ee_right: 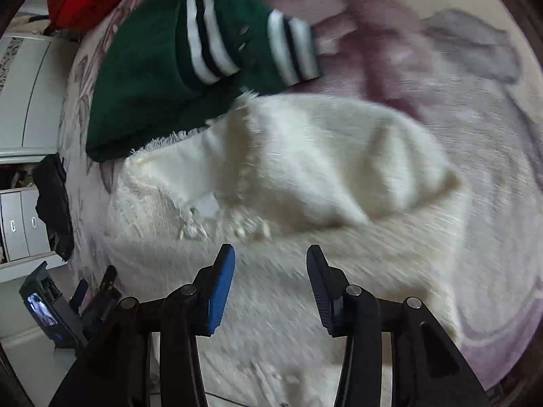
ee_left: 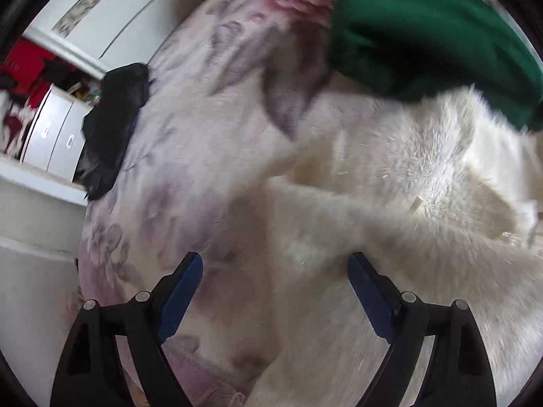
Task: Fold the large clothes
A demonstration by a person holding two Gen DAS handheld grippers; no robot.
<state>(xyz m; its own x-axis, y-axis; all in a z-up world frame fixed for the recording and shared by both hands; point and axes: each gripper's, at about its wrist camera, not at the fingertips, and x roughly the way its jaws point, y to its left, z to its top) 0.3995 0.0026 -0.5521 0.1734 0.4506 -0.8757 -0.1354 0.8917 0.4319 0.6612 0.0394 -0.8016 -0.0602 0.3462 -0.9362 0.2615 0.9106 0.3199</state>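
Left gripper (ee_left: 275, 264): fingers wide, holding nothing, over the bed (ee_left: 163, 156) where the cream fuzzy garment (ee_left: 356, 224) begins. Right gripper (ee_right: 270, 257): fingers partly spread, empty, above the garment's middle. Both views are blurred.

My read: grab stage. Pinch opposite edges through all layers, lift evenly, and keep clear of the green striped sweater (ee_right: 163, 78) touching its far edge.

Garment: thick, shaggy pile, frayed trim, one flap already folded over; sprawls mid-bed. Probably bulky, and it'll spring back.
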